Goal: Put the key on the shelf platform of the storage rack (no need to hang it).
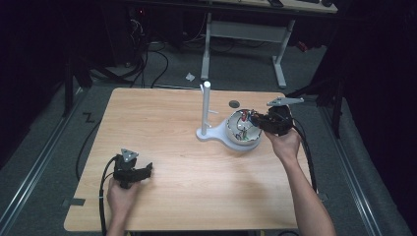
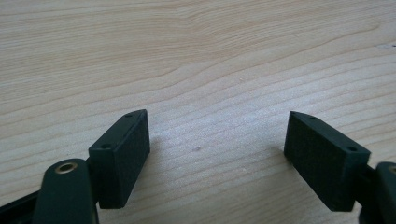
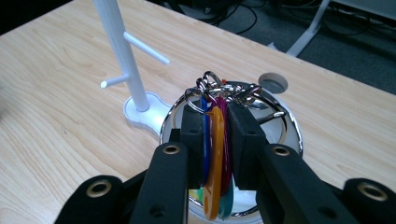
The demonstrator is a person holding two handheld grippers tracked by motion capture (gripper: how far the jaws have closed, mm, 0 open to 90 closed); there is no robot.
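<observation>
A bunch of coloured key tags is clamped between the right gripper jaws, above the bowl. Its rings should be threaded onto a peg of the white stand ahead-left. The left gripper is spread wide, empty.

table: pale wood-grain top, seen as smooth and matt, with fine darker streaks.
bowl: shiny metal, mirror-bright along the rim, paler inside.
stand: white plastic post with pegs, smooth and faintly satin; base moulded in the same white.
key tags: glossy coloured plastic in blue, orange, magenta and teal, smooth-faced.
key rings: thin polished metal loops, bright reflections seen.
right gripper: black matt plastic, brass-coloured metal inserts set in the arms.
left gripper: black matt pads, finely grained surface.
floor: grey, dull, carpet-like texture.
</observation>
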